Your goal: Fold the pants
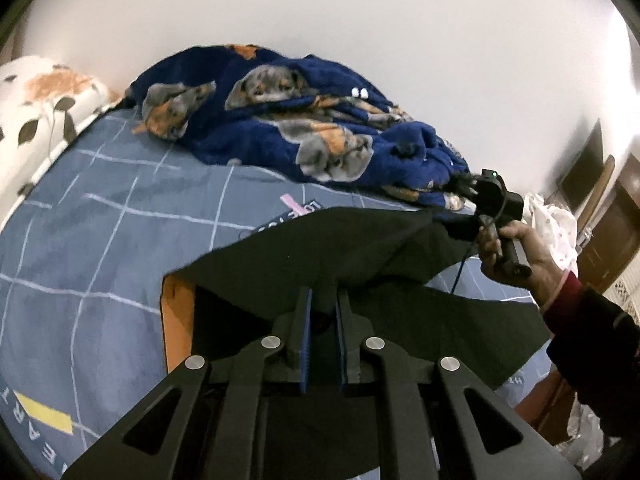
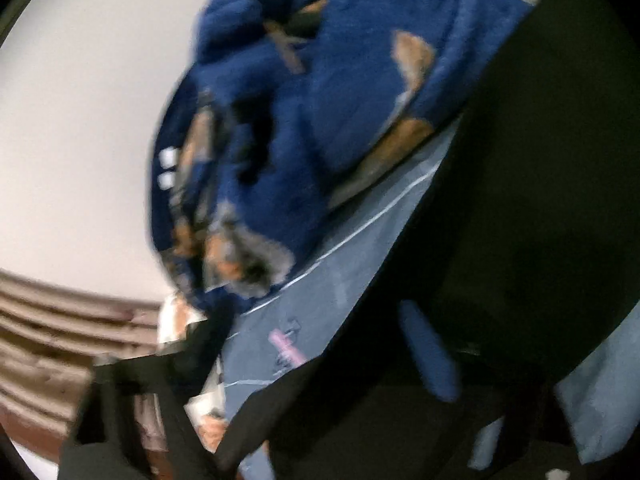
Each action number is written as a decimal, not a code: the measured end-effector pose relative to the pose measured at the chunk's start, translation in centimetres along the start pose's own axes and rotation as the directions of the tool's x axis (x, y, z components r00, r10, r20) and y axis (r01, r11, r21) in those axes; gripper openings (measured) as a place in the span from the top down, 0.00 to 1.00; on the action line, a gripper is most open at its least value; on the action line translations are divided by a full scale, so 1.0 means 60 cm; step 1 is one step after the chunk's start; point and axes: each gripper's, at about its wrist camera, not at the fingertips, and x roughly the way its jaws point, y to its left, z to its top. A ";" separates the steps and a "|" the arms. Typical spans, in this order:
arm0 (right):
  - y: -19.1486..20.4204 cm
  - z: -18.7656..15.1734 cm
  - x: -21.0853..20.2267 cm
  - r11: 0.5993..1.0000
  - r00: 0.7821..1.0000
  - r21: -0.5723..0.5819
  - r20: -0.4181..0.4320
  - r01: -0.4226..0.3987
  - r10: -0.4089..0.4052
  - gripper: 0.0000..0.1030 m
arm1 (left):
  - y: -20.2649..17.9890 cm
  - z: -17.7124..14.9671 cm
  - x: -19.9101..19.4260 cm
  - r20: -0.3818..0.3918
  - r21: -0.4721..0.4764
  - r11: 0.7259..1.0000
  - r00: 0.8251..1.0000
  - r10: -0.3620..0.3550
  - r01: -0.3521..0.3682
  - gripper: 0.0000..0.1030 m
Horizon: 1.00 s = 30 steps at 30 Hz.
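Note:
The black pants [image 1: 320, 248] hang lifted over the bed, stretched between both grippers. My left gripper [image 1: 324, 296] sits at the bottom of the left wrist view, its blue pads [image 1: 306, 320] shut on a fold of the black cloth. Up to the right, a hand [image 1: 520, 256] holds my right gripper [image 1: 442, 222], which pinches the pants' far corner and pulls the cloth to a taut peak. The right wrist view is blurred. There the pants [image 2: 520, 200] cover most of the right side, and one blue pad [image 2: 428, 356] shows against the cloth.
A blue checked sheet [image 1: 100, 220] covers the bed. A crumpled blue dog-print blanket [image 1: 300, 120] lies along the wall, and a white leaf-print pillow [image 1: 40, 100] at far left. Something orange [image 1: 176, 320] shows under the pants' left edge. White cloth [image 1: 552, 224] and dark furniture [image 1: 616, 232] stand right.

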 end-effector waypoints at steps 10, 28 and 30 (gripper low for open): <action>-0.025 -0.094 -0.091 0.996 0.996 -0.060 0.053 -0.063 0.066 0.94 | 0.026 -0.004 -0.018 -0.056 -0.005 0.998 0.996 0.062 -0.062 0.88; -0.206 -0.420 -0.195 0.996 1.000 0.085 0.002 0.001 -0.001 0.94 | 0.052 -0.132 -0.042 -0.248 0.080 0.982 0.951 0.187 -0.173 0.86; -0.220 -0.427 -0.193 0.994 1.000 0.108 -0.002 0.002 -0.001 0.94 | 0.056 -0.141 -0.042 -0.254 0.086 0.979 0.946 0.200 -0.184 0.86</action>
